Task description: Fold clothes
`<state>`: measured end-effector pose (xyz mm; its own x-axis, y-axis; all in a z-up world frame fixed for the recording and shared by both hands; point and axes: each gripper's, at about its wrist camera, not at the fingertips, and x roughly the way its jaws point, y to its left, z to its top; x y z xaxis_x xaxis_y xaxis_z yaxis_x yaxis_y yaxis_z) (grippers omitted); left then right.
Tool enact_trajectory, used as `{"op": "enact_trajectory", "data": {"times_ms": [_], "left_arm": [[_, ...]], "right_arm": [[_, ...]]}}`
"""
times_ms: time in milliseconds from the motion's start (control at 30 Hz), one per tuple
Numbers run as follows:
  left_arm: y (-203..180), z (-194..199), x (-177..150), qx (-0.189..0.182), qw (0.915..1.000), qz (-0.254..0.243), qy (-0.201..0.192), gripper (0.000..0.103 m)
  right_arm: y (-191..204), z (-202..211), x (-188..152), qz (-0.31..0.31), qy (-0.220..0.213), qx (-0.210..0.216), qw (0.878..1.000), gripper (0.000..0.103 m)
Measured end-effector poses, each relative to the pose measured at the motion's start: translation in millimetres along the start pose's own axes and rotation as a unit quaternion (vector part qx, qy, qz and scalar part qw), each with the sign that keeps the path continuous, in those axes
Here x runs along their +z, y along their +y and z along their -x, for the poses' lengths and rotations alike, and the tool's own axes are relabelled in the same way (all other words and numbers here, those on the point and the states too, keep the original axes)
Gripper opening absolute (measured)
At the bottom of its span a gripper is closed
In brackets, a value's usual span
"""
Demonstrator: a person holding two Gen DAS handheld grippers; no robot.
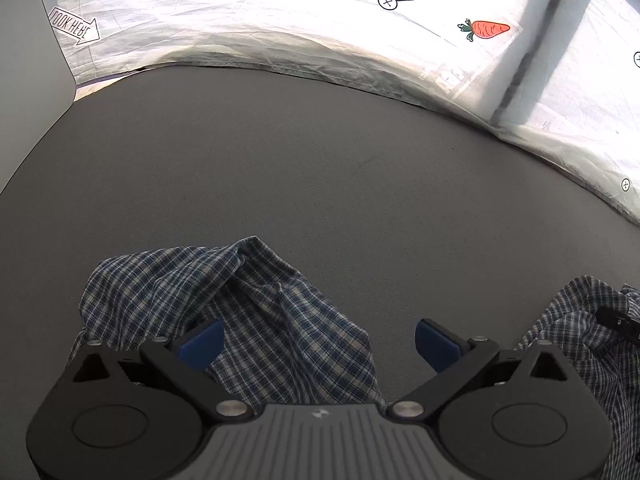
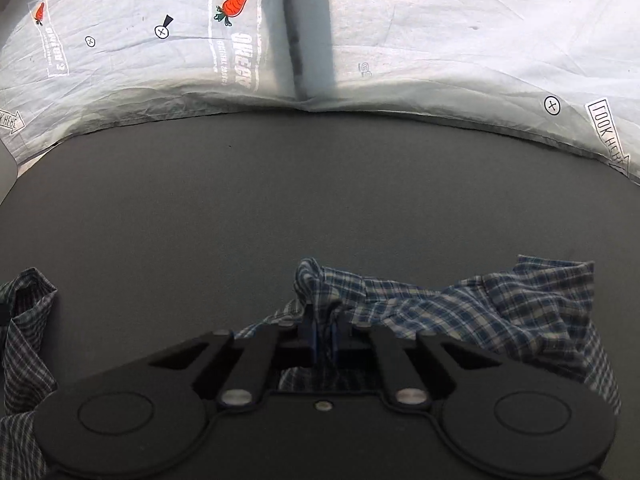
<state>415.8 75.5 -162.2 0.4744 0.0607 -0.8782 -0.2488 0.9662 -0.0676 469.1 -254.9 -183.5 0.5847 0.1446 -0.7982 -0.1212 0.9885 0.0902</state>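
Note:
A blue-and-white plaid shirt [image 1: 240, 304] lies crumpled on the dark grey table [image 1: 280, 160]. In the left wrist view my left gripper [image 1: 319, 345] stands wide open above the shirt, its blue pads [image 1: 202, 344] apart, cloth lying under and between them but not pinched. At the right edge of that view more plaid cloth [image 1: 580, 344] shows. In the right wrist view my right gripper [image 2: 324, 338] is shut on a raised fold of the plaid shirt [image 2: 480, 308], the cloth bunching up just ahead of the fingertips. Another part of the shirt [image 2: 24, 340] hangs at the left.
A white wrinkled sheet [image 1: 280, 20] printed with carrots [image 1: 486, 29], arrows and crossed circles covers the wall behind the table [image 2: 280, 200]. A dark vertical seam [image 2: 304, 32] splits the sheet. The table's left edge [image 1: 36, 148] curves away.

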Motion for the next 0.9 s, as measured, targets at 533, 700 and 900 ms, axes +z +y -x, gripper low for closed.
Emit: {"op": "enact_trajectory", "data": {"times_ms": [533, 700, 900], "left_arm": [[-57, 46, -104, -0.023, 0.9927, -0.118, 0.006, 0.101], [-78, 66, -112, -0.079, 0.9848, -0.152, -0.031, 0.101], [-139, 62, -109, -0.147, 0.9589, -0.232, -0.072, 0.099]], "right_arm": [[-90, 160, -201, -0.186, 0.071, -0.092, 0.976, 0.013], [-98, 199, -204, -0.201, -0.005, -0.066, 0.977, 0.032], [-118, 205, -177, -0.186, -0.068, -0.029, 0.98, 0.043]]}}
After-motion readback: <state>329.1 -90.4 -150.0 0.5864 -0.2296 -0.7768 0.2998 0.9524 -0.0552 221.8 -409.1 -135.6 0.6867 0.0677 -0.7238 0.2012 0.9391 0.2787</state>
